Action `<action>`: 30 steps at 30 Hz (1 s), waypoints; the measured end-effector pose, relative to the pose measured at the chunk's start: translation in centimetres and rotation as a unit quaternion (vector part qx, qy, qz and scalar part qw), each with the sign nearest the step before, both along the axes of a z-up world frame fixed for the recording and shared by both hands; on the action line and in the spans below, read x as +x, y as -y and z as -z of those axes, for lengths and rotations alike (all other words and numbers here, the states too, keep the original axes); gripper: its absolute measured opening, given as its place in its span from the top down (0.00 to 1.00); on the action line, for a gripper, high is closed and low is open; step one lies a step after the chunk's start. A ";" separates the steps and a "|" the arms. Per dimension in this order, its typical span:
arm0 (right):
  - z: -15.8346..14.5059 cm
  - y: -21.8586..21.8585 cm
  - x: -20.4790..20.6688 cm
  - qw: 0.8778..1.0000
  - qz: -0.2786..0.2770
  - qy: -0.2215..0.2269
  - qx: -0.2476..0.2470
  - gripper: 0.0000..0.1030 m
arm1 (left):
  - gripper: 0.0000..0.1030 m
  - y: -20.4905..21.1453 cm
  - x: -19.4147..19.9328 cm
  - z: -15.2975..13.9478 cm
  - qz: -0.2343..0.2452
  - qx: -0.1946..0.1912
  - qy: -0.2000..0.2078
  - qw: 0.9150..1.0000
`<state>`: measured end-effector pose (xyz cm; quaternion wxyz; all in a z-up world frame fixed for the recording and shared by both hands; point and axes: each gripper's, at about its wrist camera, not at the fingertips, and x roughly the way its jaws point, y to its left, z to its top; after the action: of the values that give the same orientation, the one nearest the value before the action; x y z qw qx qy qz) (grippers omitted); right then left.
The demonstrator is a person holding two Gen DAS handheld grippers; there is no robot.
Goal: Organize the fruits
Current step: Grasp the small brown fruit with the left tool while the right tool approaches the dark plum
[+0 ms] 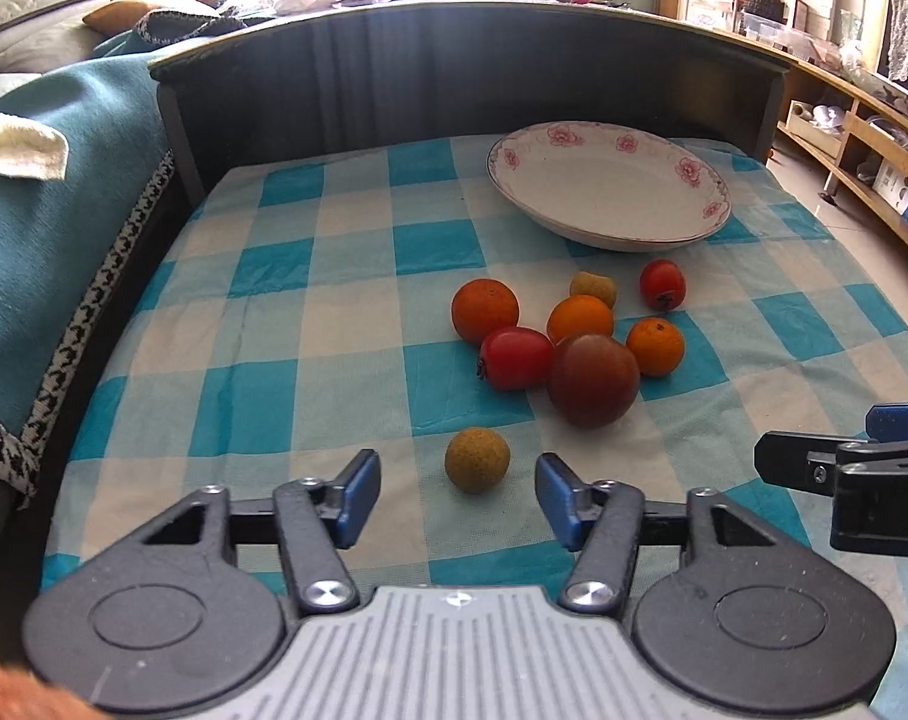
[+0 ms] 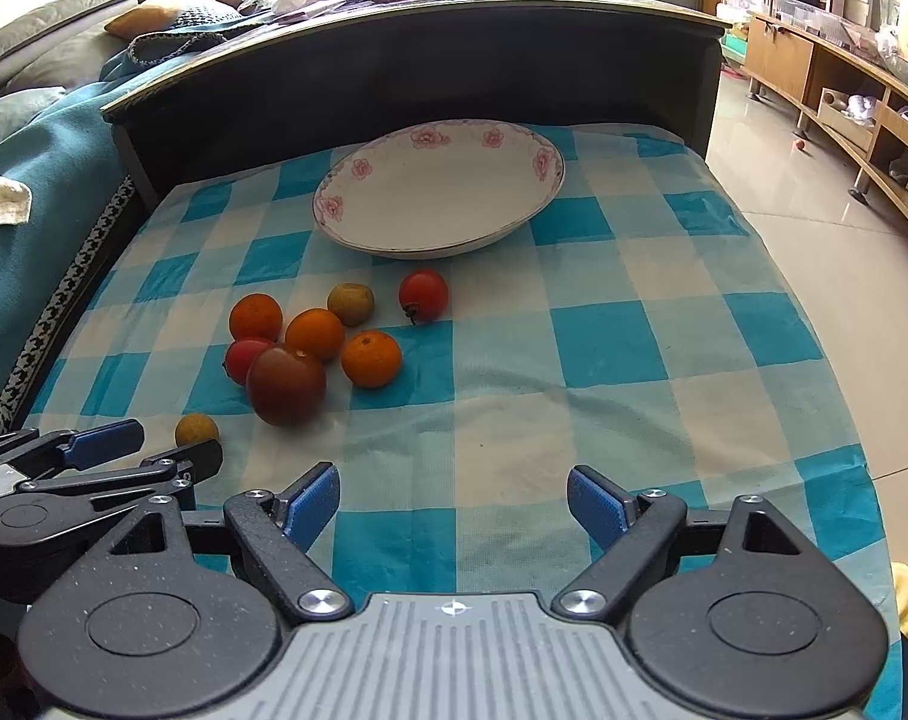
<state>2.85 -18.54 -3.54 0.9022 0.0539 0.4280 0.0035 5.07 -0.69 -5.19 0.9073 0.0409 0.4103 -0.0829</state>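
Observation:
A cluster of fruit lies on the blue checked cloth (image 1: 310, 276): oranges (image 1: 484, 309), red tomatoes (image 1: 516, 357), a big dark red tomato (image 1: 593, 380) and a small yellowish fruit (image 1: 593, 288). One yellow-green fruit (image 1: 477, 459) sits apart, just ahead of my open left gripper (image 1: 457, 474), between its blue pads without touching them. A white flowered plate (image 1: 610, 186) stands empty behind the fruit. My right gripper (image 2: 454, 495) is open over bare cloth, right of the fruit; the dark tomato (image 2: 285, 385) and the plate (image 2: 439, 189) lie ahead-left.
A dark raised board (image 1: 454, 66) walls the far side of the table. A teal blanket (image 1: 52, 192) with a white towel (image 1: 16, 147) lies at left. Tiled floor (image 2: 814, 180) and wooden shelving (image 2: 844, 78) are to the right.

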 end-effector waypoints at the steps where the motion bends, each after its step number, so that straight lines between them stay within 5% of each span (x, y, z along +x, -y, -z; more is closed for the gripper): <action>1: 0.1 0.0 0.1 1.000 -0.001 -0.001 0.002 0.23 | 0.45 0.1 0.1 0.1 0.001 0.000 -0.001 1.000; 11: 0.3 -0.6 0.7 1.000 -0.020 0.002 0.012 0.27 | 0.66 0.7 0.8 0.9 0.031 -0.008 -0.013 0.999; 30: 0.8 -3.9 4.4 0.995 -0.088 0.007 0.046 0.36 | 0.67 -1.7 0.3 0.1 0.036 -0.035 -0.008 0.999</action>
<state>7.24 -14.60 -4.31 0.8978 0.0573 0.4244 0.1023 5.33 1.02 -5.25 0.9012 0.0228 0.4126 -0.1303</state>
